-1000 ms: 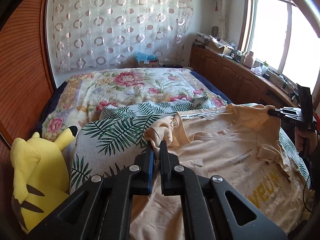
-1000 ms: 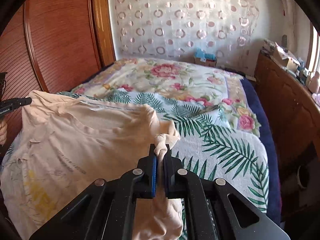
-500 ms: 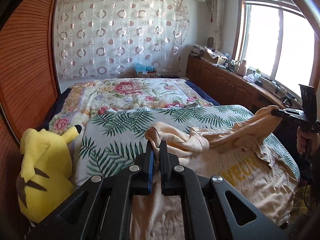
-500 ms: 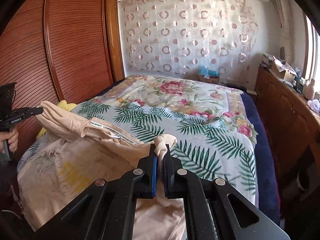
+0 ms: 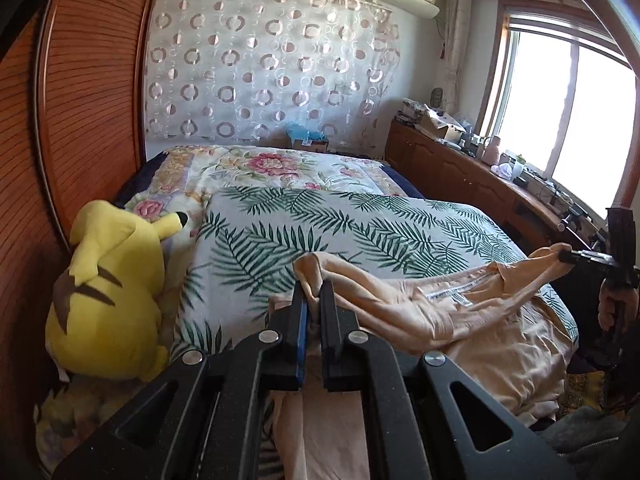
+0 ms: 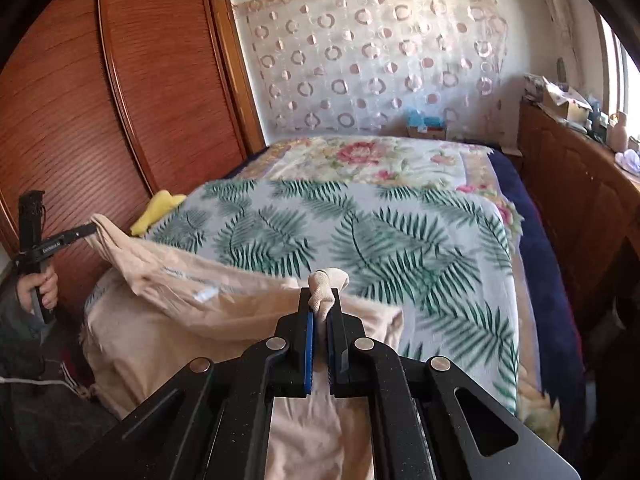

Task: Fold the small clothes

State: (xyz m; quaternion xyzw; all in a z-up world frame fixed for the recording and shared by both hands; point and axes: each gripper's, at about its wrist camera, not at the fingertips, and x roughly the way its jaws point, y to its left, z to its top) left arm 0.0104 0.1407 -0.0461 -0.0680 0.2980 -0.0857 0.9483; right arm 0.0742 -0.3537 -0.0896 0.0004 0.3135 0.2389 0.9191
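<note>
Your left gripper (image 5: 313, 294) is clamped on one corner of the beige T-shirt (image 5: 460, 312), your right gripper (image 6: 323, 300) on another, prob. the shoulders. The shirt hangs between them over the near edge of the palm-leaf blanket (image 5: 320, 232), w/ the yellow plush toy (image 5: 108, 300) beside.

Two wrist views along bed (image 5: 360, 216)

left tongs (image 5: 313, 292): clamped, angled down | right tongs (image 6: 324, 300): clamped, angled down
</note>
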